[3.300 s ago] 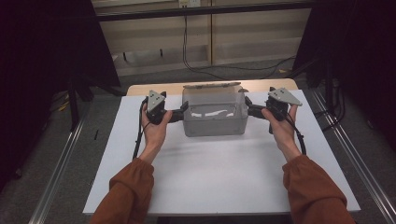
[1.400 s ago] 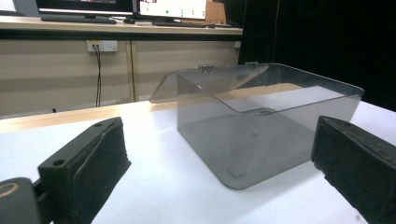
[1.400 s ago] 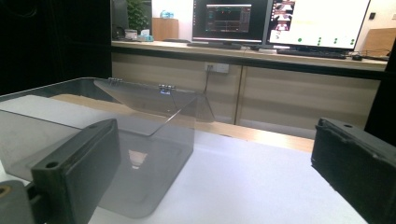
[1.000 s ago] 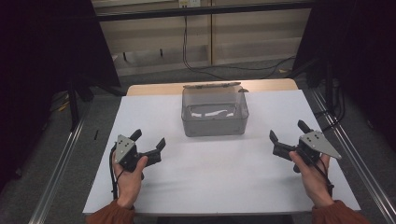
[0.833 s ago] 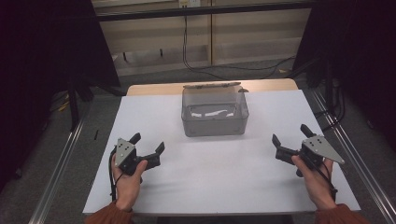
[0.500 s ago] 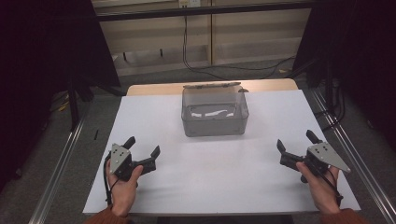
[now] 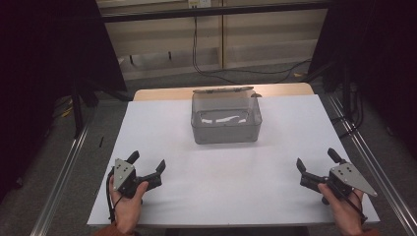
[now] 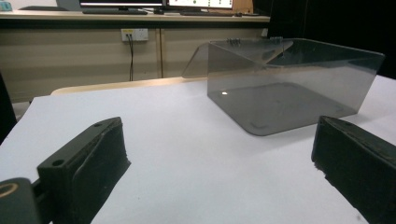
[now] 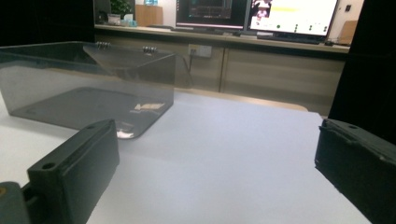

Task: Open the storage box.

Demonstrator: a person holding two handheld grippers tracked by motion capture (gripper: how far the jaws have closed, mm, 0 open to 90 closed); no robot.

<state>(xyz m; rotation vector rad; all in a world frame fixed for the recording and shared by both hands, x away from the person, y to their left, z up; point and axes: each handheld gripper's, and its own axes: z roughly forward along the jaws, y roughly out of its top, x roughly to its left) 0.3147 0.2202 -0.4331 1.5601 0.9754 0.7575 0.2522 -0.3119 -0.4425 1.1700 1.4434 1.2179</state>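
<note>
A clear smoky plastic box [image 7: 226,123] with its hinged lid tipped open at the back stands on the white table top [image 7: 221,196], in the far middle. It looks empty in the left gripper view [image 8: 289,88] and in the right gripper view [image 9: 88,88]. My left gripper [image 7: 146,164] rests near the front left corner, open, nothing between its jaws. My right gripper [image 7: 315,158] is near the front right corner, open and empty too. Both sit well short of the box.
The white top lies on a wooden table [image 7: 162,93] whose far edge shows behind the box. Metal rails [image 7: 64,182] run along both sides on the floor. A counter with monitors [image 9: 261,14] stands beyond the table.
Both grippers let go of the box sides and drew back toward the front corners of the table, and they are still sliding nearer me. The box stays where it was.
</note>
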